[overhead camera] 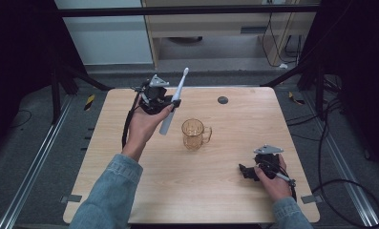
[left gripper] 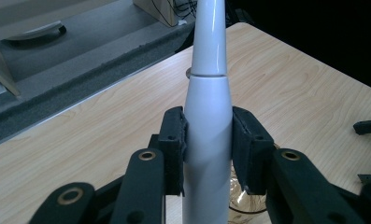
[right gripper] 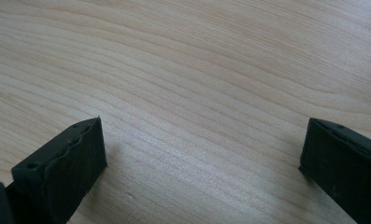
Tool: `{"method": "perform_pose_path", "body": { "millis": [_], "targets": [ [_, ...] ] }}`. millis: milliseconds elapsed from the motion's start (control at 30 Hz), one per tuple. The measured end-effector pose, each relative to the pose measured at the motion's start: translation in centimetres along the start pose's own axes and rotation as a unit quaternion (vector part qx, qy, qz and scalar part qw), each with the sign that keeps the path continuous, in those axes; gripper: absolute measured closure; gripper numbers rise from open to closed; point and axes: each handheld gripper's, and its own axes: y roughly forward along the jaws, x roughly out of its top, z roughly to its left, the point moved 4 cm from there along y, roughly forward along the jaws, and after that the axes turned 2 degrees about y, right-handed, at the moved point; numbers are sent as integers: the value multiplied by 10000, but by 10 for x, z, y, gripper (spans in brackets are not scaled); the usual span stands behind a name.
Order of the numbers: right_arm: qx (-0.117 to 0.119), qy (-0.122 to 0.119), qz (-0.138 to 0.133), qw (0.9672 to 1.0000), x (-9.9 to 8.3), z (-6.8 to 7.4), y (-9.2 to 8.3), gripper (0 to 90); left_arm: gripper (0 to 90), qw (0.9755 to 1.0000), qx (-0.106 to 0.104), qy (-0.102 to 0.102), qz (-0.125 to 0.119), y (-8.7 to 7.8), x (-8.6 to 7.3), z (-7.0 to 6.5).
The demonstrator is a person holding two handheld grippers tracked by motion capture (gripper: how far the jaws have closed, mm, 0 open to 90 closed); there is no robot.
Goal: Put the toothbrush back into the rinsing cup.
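My left gripper [overhead camera: 169,101] is shut on a white electric toothbrush [overhead camera: 174,102], held up above the table's far left part. In the left gripper view both black pads press the toothbrush [left gripper: 207,135] handle from either side, and its neck rises out of the top of the picture. An amber glass mug [overhead camera: 194,134] stands on the table just right of the toothbrush's lower end; part of the mug [left gripper: 246,200] shows below the jaws. My right gripper [overhead camera: 244,170] rests low at the table's near right, open; its jaws stand wide apart with only wood [right gripper: 197,93] between them.
The wooden table [overhead camera: 235,191] has a small dark round disc [overhead camera: 222,100] near its far edge. Black frame bars and cables lie on the floor around the table, and a light cabinet stands behind it.
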Motion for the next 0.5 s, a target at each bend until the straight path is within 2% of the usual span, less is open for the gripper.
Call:
{"method": "perform_pose_path", "body": {
  "millis": [500],
  "targets": [
    [3, -2, -7, 10000, 0, 0, 0, 3, 668, 9999, 12, 73, -108, 2, 7, -7]
  ]
}}
